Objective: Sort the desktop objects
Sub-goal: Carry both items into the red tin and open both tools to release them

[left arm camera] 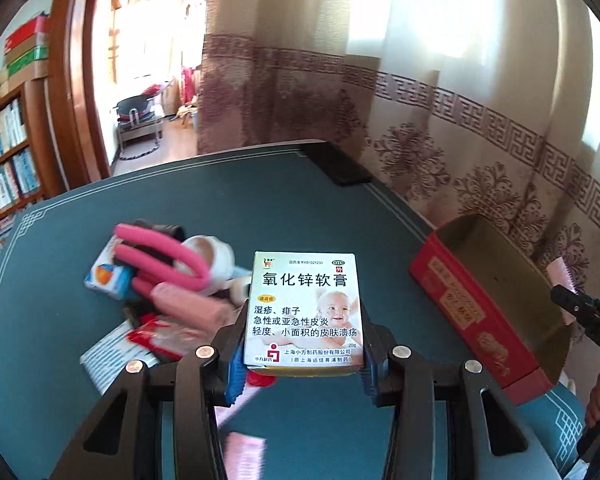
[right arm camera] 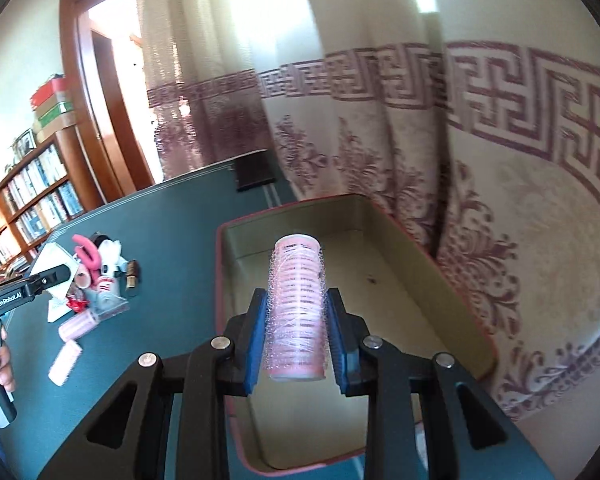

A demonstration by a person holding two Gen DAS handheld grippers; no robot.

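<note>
While the clutter pile (left arm camera: pixel 156 292) lies toward the left edge of the green tabletop (left arm camera: pixel 260 208), with a pink looped clip, a small blue-and-orange carton, pink rollers and red-and-white packets heaped together and touching, both hands already carry something away from it. Just right of the pile, the left gripper (left arm camera: pixel 302 352) pinches the white ointment box (left arm camera: pixel 304 312) by its lower sides between the blue pads, label facing up, held above the cloth rather than resting on it. Further right, along the tabletop's right edge by the curtain, sits the red-walled open box (left arm camera: pixel 460 304), its pale floor bare as far as both views show. Over that box the right gripper (right arm camera: pixel 296 344) is clamped on a pink hair roller (right arm camera: pixel 298 308), which stands nearly upright between the pads and hangs above the box's near half. To finish this step well, I judge the roller should be lowered close to the floor before the pads part, since a cylinder dropped from height would likely roll or bounce against the wall. Laying it on its side against a corner would leave room. The ointment box looks light and stiff; it should go in flat, well clear of the other gripper's fingers.
</note>
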